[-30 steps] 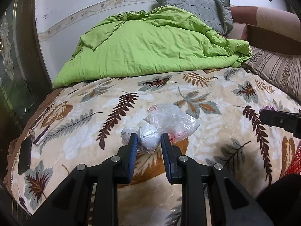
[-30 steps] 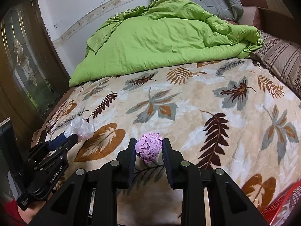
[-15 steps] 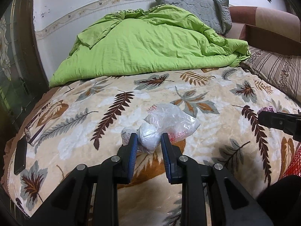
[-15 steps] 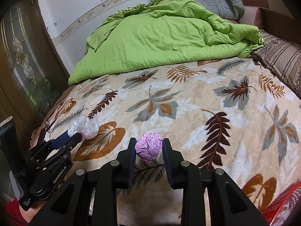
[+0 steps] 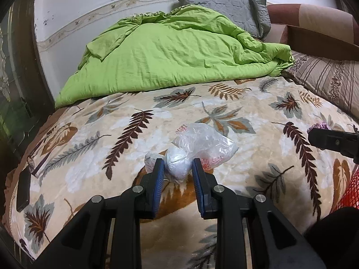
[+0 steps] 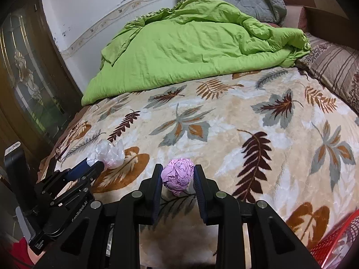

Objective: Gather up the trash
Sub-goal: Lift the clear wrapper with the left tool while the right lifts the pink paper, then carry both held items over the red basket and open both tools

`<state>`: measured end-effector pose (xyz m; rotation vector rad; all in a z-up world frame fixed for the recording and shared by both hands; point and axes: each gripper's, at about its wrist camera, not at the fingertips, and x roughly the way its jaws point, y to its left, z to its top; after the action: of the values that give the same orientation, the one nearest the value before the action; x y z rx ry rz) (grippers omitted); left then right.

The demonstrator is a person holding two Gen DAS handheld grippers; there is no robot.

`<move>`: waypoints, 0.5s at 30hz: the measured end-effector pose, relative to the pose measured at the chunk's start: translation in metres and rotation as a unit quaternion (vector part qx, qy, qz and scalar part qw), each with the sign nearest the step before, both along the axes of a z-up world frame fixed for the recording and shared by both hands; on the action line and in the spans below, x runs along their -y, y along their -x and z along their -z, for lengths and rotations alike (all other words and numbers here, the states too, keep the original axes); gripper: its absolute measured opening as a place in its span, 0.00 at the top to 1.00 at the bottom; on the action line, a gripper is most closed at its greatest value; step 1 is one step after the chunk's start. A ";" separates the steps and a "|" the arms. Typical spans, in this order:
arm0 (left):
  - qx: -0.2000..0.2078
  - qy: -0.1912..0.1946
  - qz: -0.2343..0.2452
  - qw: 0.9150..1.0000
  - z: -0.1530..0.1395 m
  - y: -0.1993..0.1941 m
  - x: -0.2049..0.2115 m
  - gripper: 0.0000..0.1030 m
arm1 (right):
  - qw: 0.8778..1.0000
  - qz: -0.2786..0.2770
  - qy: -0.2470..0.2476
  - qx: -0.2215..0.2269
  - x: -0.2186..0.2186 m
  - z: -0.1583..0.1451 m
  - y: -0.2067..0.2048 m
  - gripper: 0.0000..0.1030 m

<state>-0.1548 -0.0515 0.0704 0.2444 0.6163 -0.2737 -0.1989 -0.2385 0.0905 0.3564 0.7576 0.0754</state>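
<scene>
My left gripper (image 5: pixel 177 168) is shut on a crumpled clear plastic bag (image 5: pixel 202 145) and holds it just above the leaf-patterned blanket (image 5: pixel 112 134). The bag also shows in the right wrist view (image 6: pixel 110 153), at the left gripper's tips (image 6: pixel 94 164). My right gripper (image 6: pixel 178 174) is shut on a crumpled pink paper ball (image 6: pixel 178 176) over the blanket (image 6: pixel 246 116). In the left wrist view the right gripper (image 5: pixel 318 134) enters from the right with the pink ball (image 5: pixel 319 126) at its tip.
A green duvet (image 5: pixel 175 56) lies across the far half of the bed, with a grey pillow (image 5: pixel 224 6) and a striped pillow (image 5: pixel 325 83) behind. A red mesh basket (image 6: pixel 332 244) sits at the lower right. A black phone (image 5: pixel 22 188) lies at the bed's left edge.
Both grippers keep their hold and have drifted slightly toward the bed's near right, the view shifting a little. The left gripper sits closer to the right one.
</scene>
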 end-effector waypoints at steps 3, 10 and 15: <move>-0.002 0.001 0.009 1.000 -0.002 0.003 0.003 0.76 | 1.000 0.003 0.000 0.003 0.003 -0.003 0.009 0.71; -0.005 0.015 0.046 0.999 -0.015 0.018 0.021 0.76 | 1.000 0.013 0.019 0.002 0.014 -0.009 0.041 0.71; -0.003 0.033 0.090 0.995 -0.033 0.036 0.041 0.76 | 0.999 0.041 0.018 0.001 0.038 -0.014 0.074 0.71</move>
<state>-0.1906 -0.0922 0.1034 0.2347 0.5904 -0.4675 -0.2730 -0.2766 0.1044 0.3530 0.7399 -0.0148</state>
